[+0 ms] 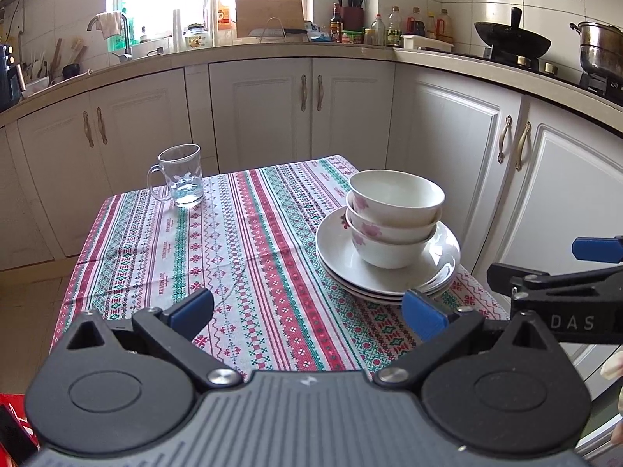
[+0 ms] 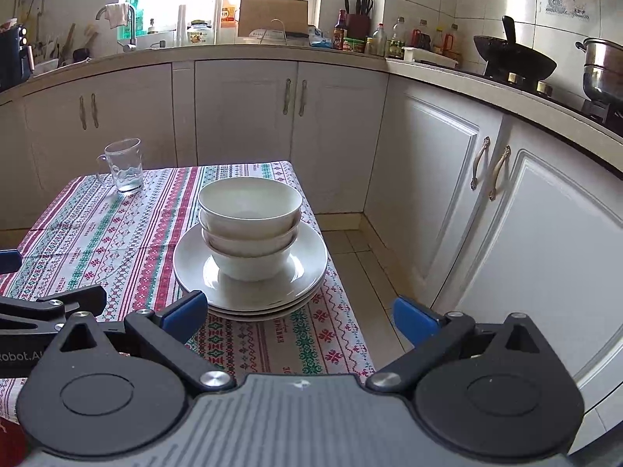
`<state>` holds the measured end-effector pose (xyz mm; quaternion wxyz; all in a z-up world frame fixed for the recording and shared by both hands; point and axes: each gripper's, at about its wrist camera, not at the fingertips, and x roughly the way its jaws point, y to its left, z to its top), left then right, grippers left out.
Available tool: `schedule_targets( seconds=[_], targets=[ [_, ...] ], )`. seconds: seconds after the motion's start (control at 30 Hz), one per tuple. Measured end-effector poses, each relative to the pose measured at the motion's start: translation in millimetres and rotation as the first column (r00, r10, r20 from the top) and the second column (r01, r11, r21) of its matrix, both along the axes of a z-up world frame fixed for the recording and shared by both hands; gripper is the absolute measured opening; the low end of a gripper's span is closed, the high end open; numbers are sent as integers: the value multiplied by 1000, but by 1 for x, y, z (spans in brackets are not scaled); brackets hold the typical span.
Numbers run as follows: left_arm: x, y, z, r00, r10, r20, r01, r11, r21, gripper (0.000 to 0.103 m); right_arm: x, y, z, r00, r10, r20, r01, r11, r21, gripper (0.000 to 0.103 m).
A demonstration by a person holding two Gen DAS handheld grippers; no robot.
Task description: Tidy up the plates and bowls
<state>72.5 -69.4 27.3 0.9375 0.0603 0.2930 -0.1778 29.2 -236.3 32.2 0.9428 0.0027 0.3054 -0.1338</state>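
Observation:
Three white bowls with pink flowers are nested in a stack on a stack of white plates at the table's right edge. The bowls and plates also show in the right wrist view, centre. My left gripper is open and empty, hovering over the near part of the table, left of the stack. My right gripper is open and empty, just in front of the plates; it also shows at the right edge of the left wrist view.
A glass mug with a little water stands at the far left of the patterned tablecloth. White cabinets stand close behind and to the right of the table. A wok and pot sit on the stove.

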Motion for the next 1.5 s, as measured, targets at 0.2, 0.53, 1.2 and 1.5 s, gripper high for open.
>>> schedule_targets(
  seconds=[0.2,0.53,1.2,1.5],
  targets=[
    [0,1,0,1000,2,-3,-2,1000,-1,102,0,2,0,1000,-3,2,3,1000,-10,103],
    [0,1,-1,1000,4,-5,-4,1000,-2,102,1,3,1,1000,-7,4,7,1000,-16,103],
    [2,0,0,1000,7,-14,-7,1000,-2,102,0,5,1,1000,-18,6,18,999,-31,103],
    [2,-1,-2,1000,6,-18,-6,1000,-4,102,0,4,1,1000,-20,7,20,999,-32,103]
  ],
)
